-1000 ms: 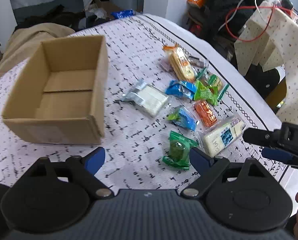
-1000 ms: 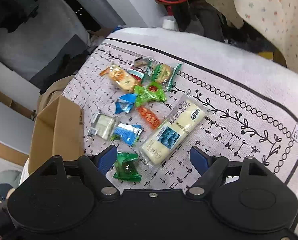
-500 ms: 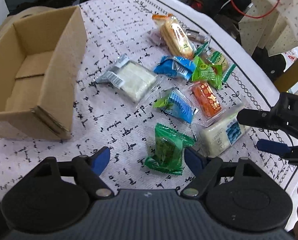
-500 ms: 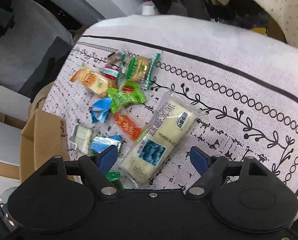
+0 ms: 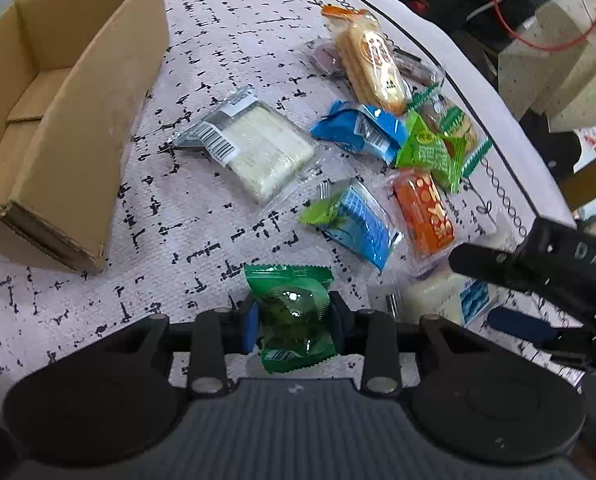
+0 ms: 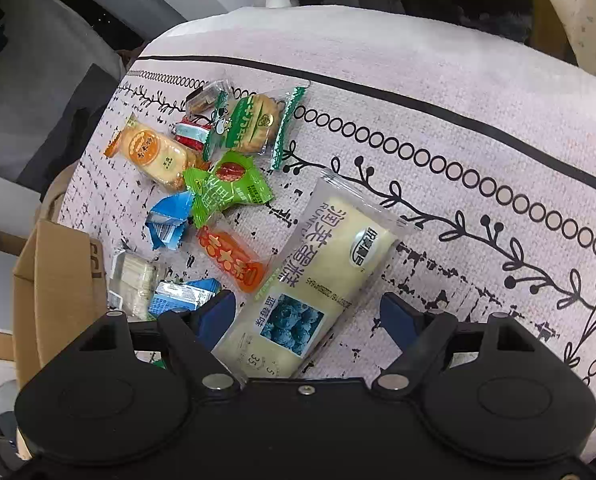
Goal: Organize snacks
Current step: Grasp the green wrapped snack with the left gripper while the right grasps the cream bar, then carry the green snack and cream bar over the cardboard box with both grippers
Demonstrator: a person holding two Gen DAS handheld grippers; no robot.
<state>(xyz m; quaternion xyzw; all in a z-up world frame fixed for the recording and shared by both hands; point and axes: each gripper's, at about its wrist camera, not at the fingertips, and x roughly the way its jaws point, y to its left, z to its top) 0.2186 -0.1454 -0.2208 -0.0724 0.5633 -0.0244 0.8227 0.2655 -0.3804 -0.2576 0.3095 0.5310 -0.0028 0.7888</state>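
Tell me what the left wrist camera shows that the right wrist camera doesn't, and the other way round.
Only the left wrist view shows the left gripper, jaws shut on the green candy packet, and the open inside of the cardboard box, with no snacks visible in it. Only the right wrist view shows the right gripper, jaws open either side of the long blueberry cake bar, with its full label. Both show the orange jelly packet, the white wafer pack and the patterned tablecloth.

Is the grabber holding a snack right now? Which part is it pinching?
Yes. The left gripper pinches the green snack packet across its middle. The right gripper is open around the long cream bar, holding nothing.
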